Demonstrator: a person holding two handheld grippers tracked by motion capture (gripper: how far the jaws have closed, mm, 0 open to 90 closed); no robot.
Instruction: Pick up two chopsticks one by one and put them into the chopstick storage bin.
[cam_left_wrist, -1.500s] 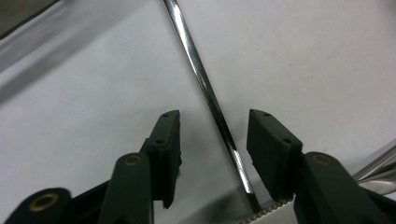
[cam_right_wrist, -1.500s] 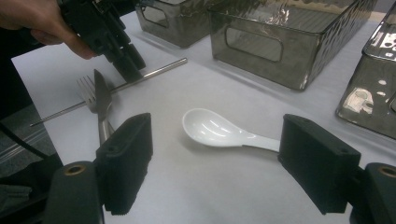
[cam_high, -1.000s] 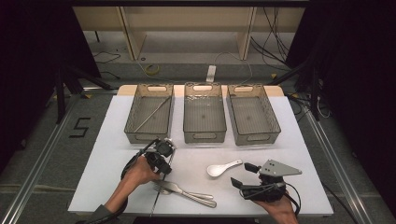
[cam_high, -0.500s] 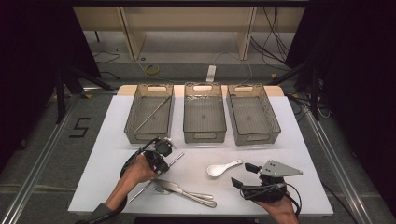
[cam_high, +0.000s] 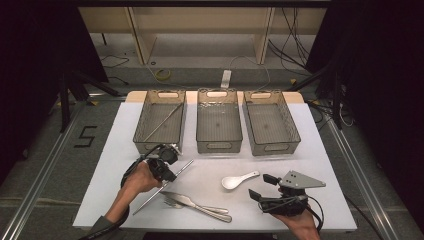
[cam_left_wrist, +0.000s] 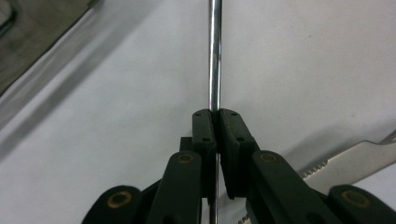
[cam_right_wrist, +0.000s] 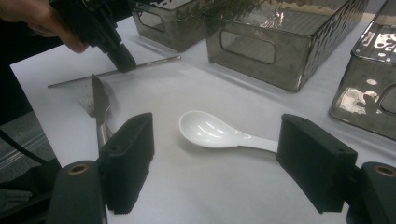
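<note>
Clamping a thin metal rod (cam_left_wrist: 215, 56) between its two jaws, the left gripper (cam_high: 167, 172) sits low over the white table (cam_high: 310, 165), just in front of the left bin (cam_high: 160, 122). Seen from the left gripper view, the jaws are pressed nearly together with the rod running straight up between them (its far end slants toward the bins in the high view, its near end toward the table's front edge). A knife (cam_high: 187, 200) and a fork (cam_high: 212, 212) lie together just beside the rod's near end.

Farther right, the right gripper (cam_high: 259, 188) rests near the front edge with its jaws spread wide and nothing between them. In the right gripper view a white spoon (cam_right_wrist: 215, 132) lies on the table ahead of those jaws, bowl to the left, handle reaching toward the right jaw. A second rod (cam_high: 162, 122) lies slantwise inside the left bin; the middle bin (cam_high: 218, 145) and right bin (cam_high: 272, 147) stand beside it.
</note>
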